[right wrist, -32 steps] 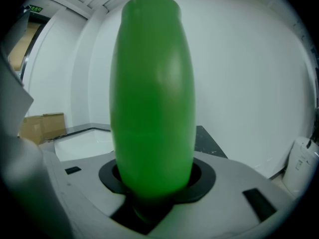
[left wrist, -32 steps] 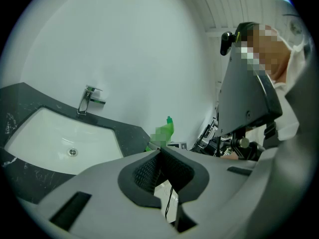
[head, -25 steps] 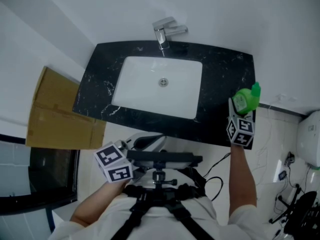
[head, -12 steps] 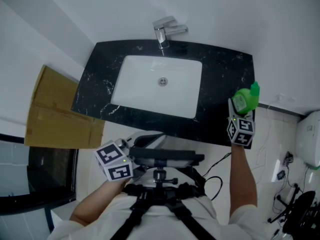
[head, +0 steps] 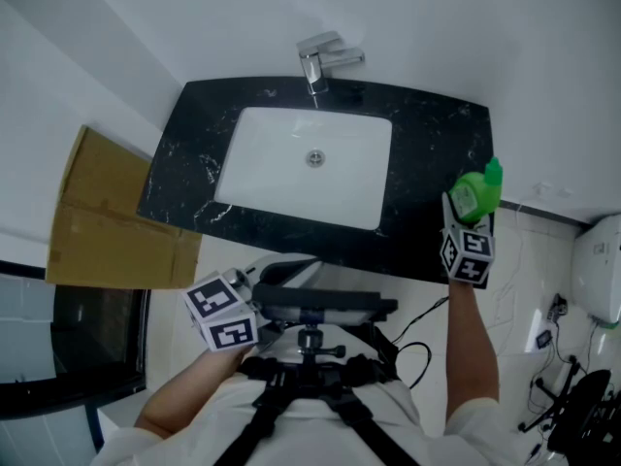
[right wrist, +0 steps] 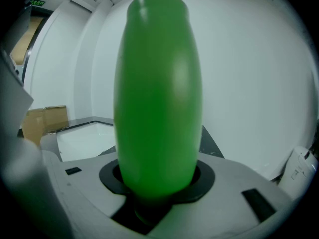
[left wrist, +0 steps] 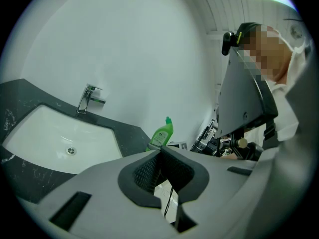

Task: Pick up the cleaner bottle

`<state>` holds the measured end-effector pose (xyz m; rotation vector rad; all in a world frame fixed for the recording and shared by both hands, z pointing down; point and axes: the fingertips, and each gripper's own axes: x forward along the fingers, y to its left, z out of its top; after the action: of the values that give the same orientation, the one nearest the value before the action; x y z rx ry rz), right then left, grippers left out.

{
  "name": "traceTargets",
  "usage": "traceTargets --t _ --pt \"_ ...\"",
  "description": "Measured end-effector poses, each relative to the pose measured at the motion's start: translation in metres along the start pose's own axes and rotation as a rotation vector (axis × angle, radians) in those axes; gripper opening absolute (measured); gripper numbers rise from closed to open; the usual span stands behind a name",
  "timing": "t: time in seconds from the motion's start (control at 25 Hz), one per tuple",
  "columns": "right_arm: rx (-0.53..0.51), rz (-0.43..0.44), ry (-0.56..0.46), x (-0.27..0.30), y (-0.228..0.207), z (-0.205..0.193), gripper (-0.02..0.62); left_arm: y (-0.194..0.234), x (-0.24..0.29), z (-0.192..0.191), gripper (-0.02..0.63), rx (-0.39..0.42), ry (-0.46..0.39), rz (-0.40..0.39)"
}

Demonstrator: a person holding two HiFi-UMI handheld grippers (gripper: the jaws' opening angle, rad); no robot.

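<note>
Right gripper [head: 464,217]: your jaws are clamped on the cleaner bottle [head: 475,193]; in the right gripper view the green body [right wrist: 157,98] fills the gap between the dark pads [right wrist: 202,176] and touches both sides.
Cleaner bottle, position: it stands upright over the right end of the black countertop [head: 437,139], near the front edge and well right of the sink basin [head: 267,163].
Cleaner bottle, contact with counter: you cannot tell from any view whether the base rests on the stone; the left gripper view shows only its upper part and cap [left wrist: 162,133].
Left gripper [head: 277,275]: you hold it low, in front of the counter and close to your body, well apart from the bottle.
Left gripper, jaws: pressed together, with nothing between the ribbed pads [left wrist: 172,168].
Faucet [head: 323,59]: chrome, at the back edge of the counter, behind the basin.
Drain [head: 314,159]: at the middle of the basin floor.
Cardboard box [head: 112,216]: flat against the wall, just left of the counter.
Right forearm [head: 471,343]: extended straight to the right gripper.
</note>
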<state>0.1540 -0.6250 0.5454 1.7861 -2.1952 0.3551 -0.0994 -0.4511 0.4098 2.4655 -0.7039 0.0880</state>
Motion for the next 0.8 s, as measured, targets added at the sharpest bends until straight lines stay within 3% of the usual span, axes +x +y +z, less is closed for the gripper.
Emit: traceTargets --t 0.8 --pt "-0.023 -0.026 -0.005 -0.011 -0.003 0.017 0.179 0.002 -0.005 0.002 -0.003 -0.008 -0.035 -0.02"
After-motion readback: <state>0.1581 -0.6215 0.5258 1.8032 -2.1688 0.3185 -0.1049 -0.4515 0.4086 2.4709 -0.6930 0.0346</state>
